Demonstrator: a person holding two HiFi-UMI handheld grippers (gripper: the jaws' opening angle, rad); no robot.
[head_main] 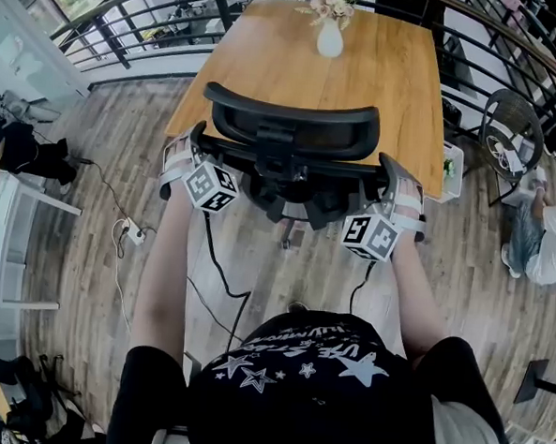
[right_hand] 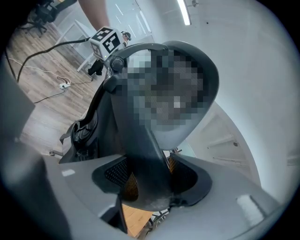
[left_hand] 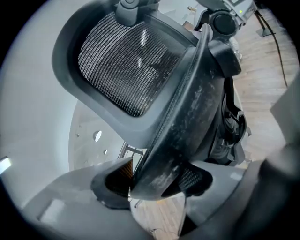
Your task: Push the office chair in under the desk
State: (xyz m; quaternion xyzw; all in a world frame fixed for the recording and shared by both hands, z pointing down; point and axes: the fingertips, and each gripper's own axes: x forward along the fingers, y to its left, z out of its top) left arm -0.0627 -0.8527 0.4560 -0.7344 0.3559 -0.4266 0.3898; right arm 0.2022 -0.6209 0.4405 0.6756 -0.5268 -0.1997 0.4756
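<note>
Facing the desk (head_main: 269, 56), the office chair (head_main: 293, 123) holds its backrest (head_main: 237, 152) crosswise.

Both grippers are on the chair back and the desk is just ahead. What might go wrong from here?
1. A hard bump of the office chair against the desk might topple the vase standing on it.
2. The left gripper and right gripper pinch only the rim of the chair back; they may slip under the push.

Back rim of office chair (left_hand: 187, 112) clamped in left tool (left_hand: 154, 180), mesh headrest (left_hand: 122, 61) above, wooden floor (left_hand: 265, 65) right
</note>
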